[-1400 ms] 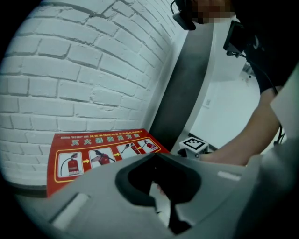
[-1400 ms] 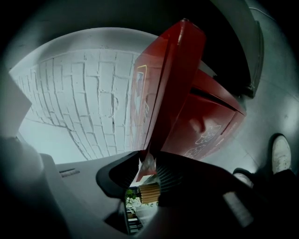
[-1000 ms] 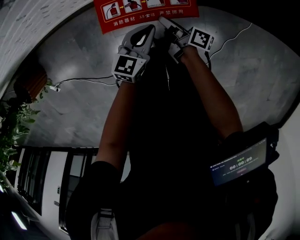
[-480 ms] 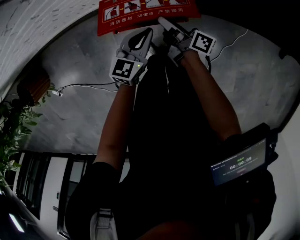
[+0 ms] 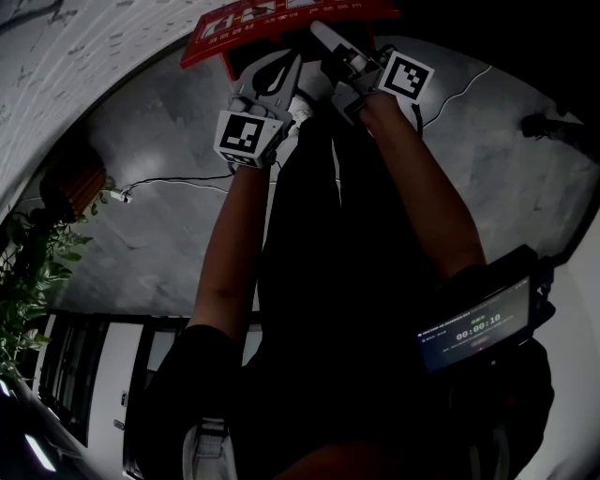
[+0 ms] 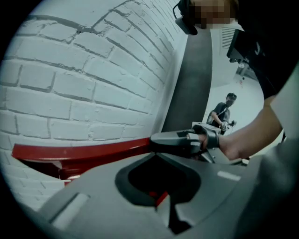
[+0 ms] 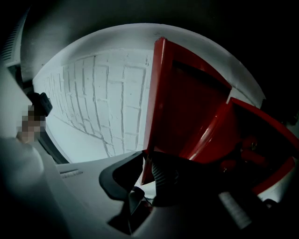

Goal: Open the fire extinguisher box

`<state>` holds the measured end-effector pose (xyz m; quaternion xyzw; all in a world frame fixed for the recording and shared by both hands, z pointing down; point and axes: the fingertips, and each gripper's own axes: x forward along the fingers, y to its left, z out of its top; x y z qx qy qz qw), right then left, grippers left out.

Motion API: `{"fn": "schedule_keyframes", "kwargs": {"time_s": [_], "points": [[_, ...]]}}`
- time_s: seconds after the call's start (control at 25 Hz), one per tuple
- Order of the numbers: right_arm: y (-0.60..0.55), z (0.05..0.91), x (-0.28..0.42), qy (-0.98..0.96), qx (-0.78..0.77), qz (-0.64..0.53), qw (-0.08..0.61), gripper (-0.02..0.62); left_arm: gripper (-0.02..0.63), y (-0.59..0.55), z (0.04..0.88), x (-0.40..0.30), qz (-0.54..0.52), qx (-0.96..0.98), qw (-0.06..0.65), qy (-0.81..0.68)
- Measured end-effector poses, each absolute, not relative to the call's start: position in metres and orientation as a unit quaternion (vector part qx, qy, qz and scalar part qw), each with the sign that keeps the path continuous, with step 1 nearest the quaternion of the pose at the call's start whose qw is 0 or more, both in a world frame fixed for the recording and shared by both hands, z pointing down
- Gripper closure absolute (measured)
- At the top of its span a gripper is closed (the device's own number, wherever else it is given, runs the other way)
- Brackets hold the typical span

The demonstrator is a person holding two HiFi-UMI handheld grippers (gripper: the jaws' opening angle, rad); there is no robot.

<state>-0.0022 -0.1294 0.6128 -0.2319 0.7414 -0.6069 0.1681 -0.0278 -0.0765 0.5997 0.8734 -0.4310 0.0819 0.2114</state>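
A: The lid [image 5: 281, 23] has tipped up since a second ago! The printed face that lay flat to the head camera is now only a thin red sliver.

B: And both tools have gone forward with it. The right gripper [image 7: 147, 170] is closing as we speak, with the lid's front edge standing between its jaws. The ribbed pad sits just beside that edge, but I still see a pale gap on the other side, so I wouldn't call it a firm pinch yet.

A: What about the left gripper [image 5: 298, 61]?

B: Its tips are pressed together with nothing caught between them, and it sits just beside the lid's edge, close to its partner.

A: Where does the job stand?

B: The fire extinguisher box [image 7: 261, 154] sits on the floor against the white brick wall [image 6: 84, 70]. It's cracked open, and the right gripper view already looks into the red interior. I'd call this the lifting step, roughly midway.

A: Next?

B: The pinch has to finish first, I'd say. Then the lid needs swinging up and back towards the wall on its hinge. A loose hold could let it drop.
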Motion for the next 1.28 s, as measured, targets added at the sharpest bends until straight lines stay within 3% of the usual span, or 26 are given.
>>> {"fn": "schedule_keyframes", "kwargs": {"time_s": [1.12,1.28], "points": [[-0.254,0.605,-0.016,0.722,-0.279,-0.607,0.178,0.555,0.604,-0.1,0.563,-0.068,0.073,0.863,0.199,-0.458],[-0.249,0.607,-0.007,0.723,-0.277,-0.608,0.174,0.474,0.603,-0.09,0.564,-0.074,0.075,0.86,0.201,-0.464]]}}
